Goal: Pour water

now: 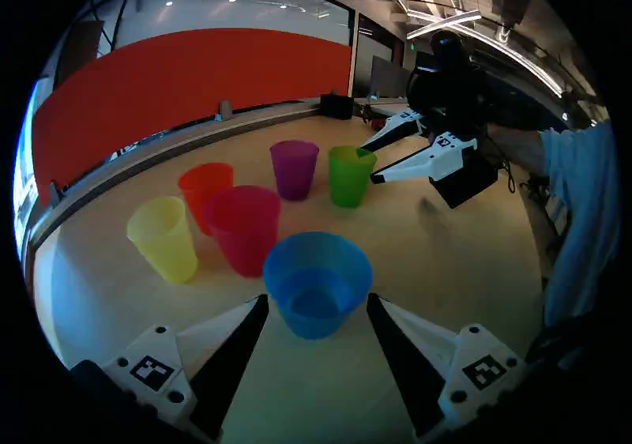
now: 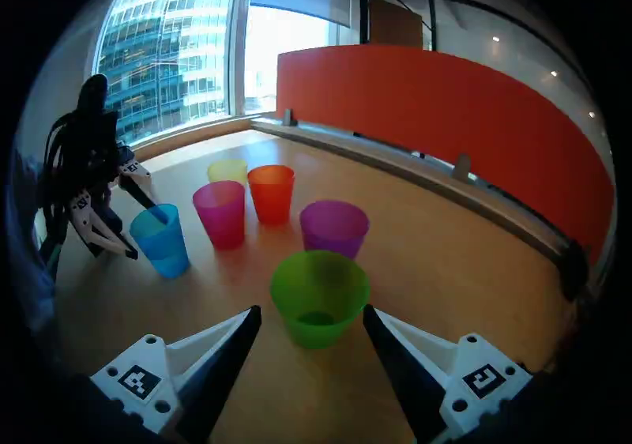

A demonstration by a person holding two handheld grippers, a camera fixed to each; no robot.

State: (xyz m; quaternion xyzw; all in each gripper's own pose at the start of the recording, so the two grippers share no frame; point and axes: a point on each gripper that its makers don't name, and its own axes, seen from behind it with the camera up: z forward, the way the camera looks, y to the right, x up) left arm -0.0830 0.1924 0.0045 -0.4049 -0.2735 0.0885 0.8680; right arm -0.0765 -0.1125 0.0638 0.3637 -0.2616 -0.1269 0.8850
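Pink cup [image 1: 243,238] and yellow cup [image 1: 163,237] just behind blue cup [image 1: 317,284]

Plain, unpatterned colours on the cups: a blue cup [image 1: 317,282], a magenta cup [image 1: 245,227], a yellow cup [image 1: 163,237], an orange cup [image 1: 205,187], a purple cup [image 1: 294,167] and a green cup [image 1: 350,174]. The table [image 1: 458,254] is pale wood and the wall panel [image 1: 189,80] orange-red. The left gripper [image 1: 317,302] and right gripper [image 2: 310,310] are white, black-lined, with black-and-white square markers [image 1: 152,371].

Yellow cup [image 2: 227,170] mostly hidden behind pink cup [image 2: 220,211]; sleeve [image 1: 586,207] cut off.
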